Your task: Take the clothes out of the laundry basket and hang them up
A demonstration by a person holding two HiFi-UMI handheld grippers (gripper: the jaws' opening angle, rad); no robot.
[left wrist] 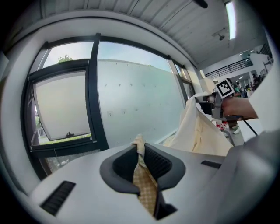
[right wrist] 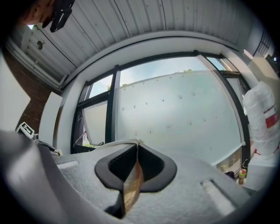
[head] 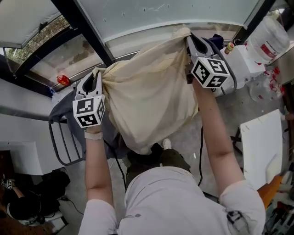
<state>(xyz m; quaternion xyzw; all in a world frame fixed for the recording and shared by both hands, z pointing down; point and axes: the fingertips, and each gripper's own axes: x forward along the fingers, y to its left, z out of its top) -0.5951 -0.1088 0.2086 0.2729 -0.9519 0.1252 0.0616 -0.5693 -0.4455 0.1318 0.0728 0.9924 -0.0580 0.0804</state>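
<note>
A cream cloth garment (head: pixel 147 94) hangs spread between my two grippers, held up in front of the window. My left gripper (head: pixel 95 75) is shut on its left top corner; in the left gripper view a strip of the cream cloth (left wrist: pixel 142 175) is pinched between the jaws. My right gripper (head: pixel 189 39) is shut on the right top corner, and the right gripper view shows a fold of the cloth (right wrist: pixel 131 181) clamped between the jaws. The rest of the garment (left wrist: pixel 199 131) and the right gripper's marker cube (left wrist: pixel 224 88) show at the right of the left gripper view. The laundry basket cannot be made out.
Dark window frames (head: pixel 87 34) and a frosted pane (head: pixel 170 11) stand just beyond the garment. A grey wire rack (head: pixel 64 142) with dark cloth is at lower left. White equipment (head: pixel 243 59), a plastic bag (head: pixel 271 36) and a white board (head: pixel 262 147) are on the right.
</note>
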